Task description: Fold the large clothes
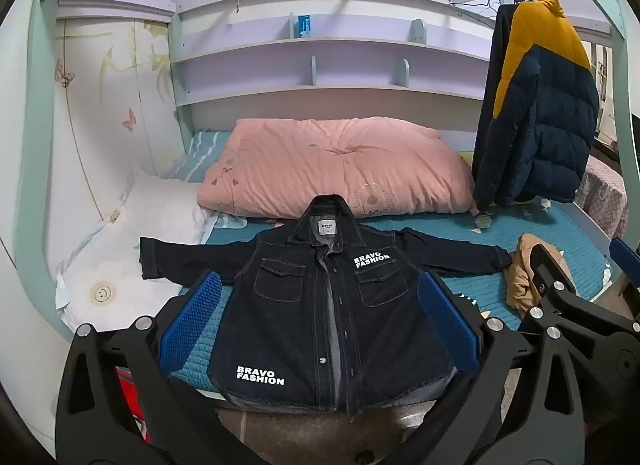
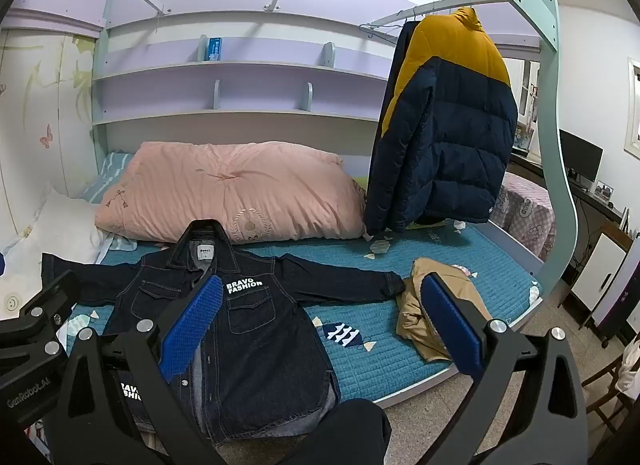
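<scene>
A dark denim jacket [image 1: 320, 305] with white "BRAVO FASHION" print lies face up on the teal bed cover, sleeves spread to both sides, hem hanging over the near bed edge. It also shows in the right wrist view [image 2: 256, 329]. My left gripper [image 1: 320, 317] is open and empty, held above the jacket's front, its blue pads [image 1: 192, 317] wide apart. My right gripper [image 2: 320, 325] is open and empty, to the right of the left one, above the jacket's right side and the bed cover. The left gripper shows at the left edge of the right wrist view [image 2: 36, 329].
A crumpled tan garment [image 2: 436, 305] lies right of the jacket's sleeve. A pink duvet [image 1: 336, 165] and a white pillow [image 1: 132, 249] lie behind and left. A navy and yellow puffer coat [image 2: 444, 125] hangs over the bed's far right. Shelves [image 1: 320, 65] line the back wall.
</scene>
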The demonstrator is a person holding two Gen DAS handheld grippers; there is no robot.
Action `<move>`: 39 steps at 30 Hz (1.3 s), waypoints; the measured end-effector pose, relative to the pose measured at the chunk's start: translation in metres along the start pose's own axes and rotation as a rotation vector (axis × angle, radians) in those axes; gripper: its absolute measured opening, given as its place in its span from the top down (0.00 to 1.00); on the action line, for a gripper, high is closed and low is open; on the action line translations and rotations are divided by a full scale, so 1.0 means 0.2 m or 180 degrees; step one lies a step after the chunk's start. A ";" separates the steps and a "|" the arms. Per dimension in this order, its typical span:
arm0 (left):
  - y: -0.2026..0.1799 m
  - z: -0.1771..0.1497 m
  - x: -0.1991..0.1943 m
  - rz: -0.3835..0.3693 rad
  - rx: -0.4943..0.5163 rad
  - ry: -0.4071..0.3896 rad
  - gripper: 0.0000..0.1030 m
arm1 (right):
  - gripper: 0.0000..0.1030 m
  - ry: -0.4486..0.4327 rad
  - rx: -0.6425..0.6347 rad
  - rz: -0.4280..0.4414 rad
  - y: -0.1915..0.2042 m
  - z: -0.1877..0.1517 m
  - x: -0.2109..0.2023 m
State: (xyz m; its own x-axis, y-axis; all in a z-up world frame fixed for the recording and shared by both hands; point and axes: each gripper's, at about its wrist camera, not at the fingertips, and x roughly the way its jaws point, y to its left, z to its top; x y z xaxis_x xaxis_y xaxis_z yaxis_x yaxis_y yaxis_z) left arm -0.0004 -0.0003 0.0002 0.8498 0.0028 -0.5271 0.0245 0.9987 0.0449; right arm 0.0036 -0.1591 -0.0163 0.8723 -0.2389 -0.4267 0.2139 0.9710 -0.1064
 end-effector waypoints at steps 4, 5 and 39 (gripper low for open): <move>0.00 0.00 0.00 0.0004 -0.0001 -0.0007 0.05 | 0.07 0.0001 0.0000 0.0002 0.00 0.00 0.00; 0.00 0.00 -0.01 0.0004 -0.0001 -0.0007 0.05 | 0.07 0.0008 -0.0001 0.0000 0.00 0.00 0.00; 0.00 0.00 0.00 -0.0013 -0.0019 -0.0004 0.05 | 0.07 -0.0004 0.0007 0.0001 -0.02 0.00 -0.02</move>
State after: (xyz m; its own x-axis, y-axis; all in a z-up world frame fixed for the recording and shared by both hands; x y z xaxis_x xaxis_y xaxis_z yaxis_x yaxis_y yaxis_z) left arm 0.0000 -0.0002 0.0000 0.8504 -0.0014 -0.5261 0.0250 0.9990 0.0377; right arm -0.0006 -0.1618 -0.0153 0.8729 -0.2387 -0.4256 0.2147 0.9711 -0.1043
